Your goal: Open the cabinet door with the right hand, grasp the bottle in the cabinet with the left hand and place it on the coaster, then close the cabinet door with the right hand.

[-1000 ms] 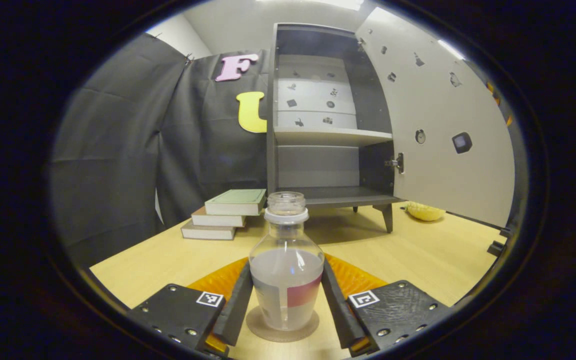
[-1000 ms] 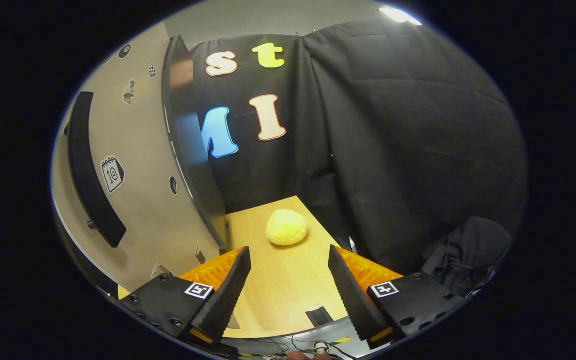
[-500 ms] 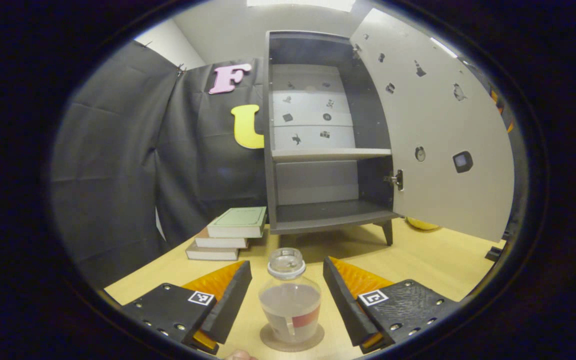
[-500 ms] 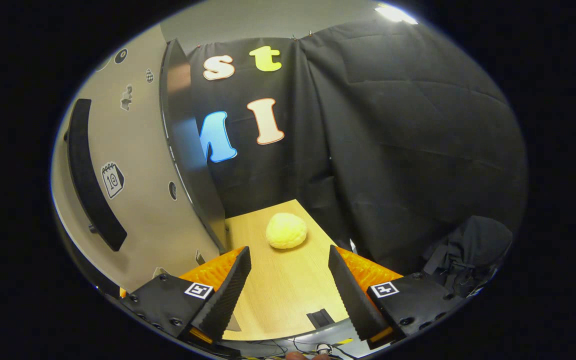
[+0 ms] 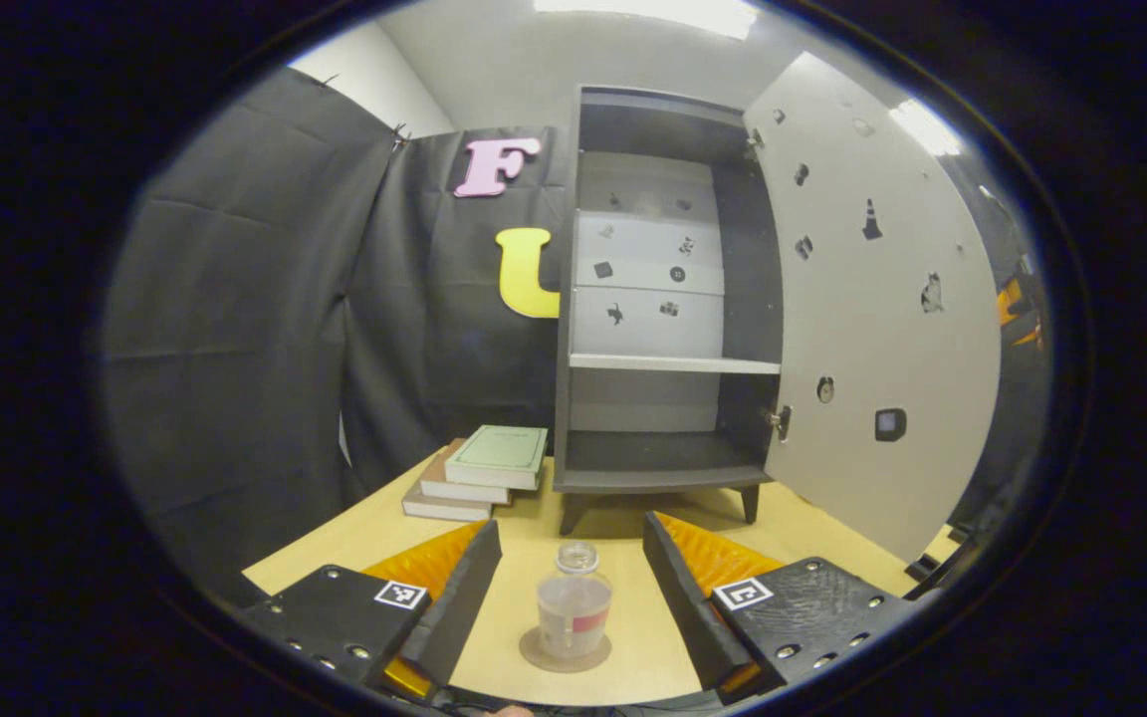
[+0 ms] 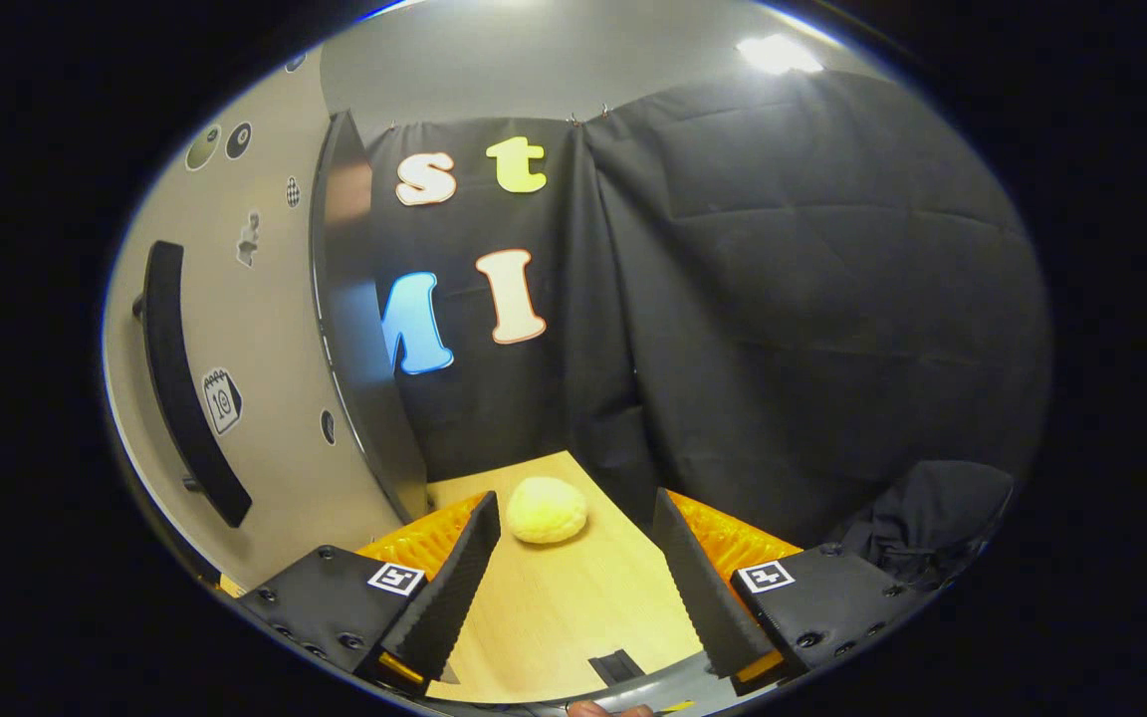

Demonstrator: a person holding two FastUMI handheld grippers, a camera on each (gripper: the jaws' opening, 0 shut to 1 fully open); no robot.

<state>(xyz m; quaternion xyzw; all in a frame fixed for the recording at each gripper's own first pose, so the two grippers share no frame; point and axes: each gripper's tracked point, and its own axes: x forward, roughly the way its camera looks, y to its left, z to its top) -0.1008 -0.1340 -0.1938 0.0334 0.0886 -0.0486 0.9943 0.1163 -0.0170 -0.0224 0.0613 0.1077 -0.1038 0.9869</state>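
Bottle-placing step complete: in front of the cabinet [image 5: 663, 299], the left gripper [image 5: 571, 597] is wide open and empty, apart from the bottle [image 5: 573, 615] upright on the coaster [image 5: 534, 655]. Right of the cabinet, the cabinet door [image 5: 882, 329] stands open. Closing remains: the right gripper [image 6: 573, 588], wide open and empty beside the door's handle [image 6: 185, 388], should push it shut.

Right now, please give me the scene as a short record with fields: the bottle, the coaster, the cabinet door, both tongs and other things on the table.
bottle: upright on the coaster, free of both tongs
coaster: round, flat on the table in front of the cabinet
cabinet door: swung wide open; shelves look bare
door handle: long dark bar on the door's outer face
left tongs: open, bottle beyond the tips, untouched
right tongs: open, holding nothing, beside the door
books: stack of three left of the cabinet
yellow lump: on the table past the door's edge
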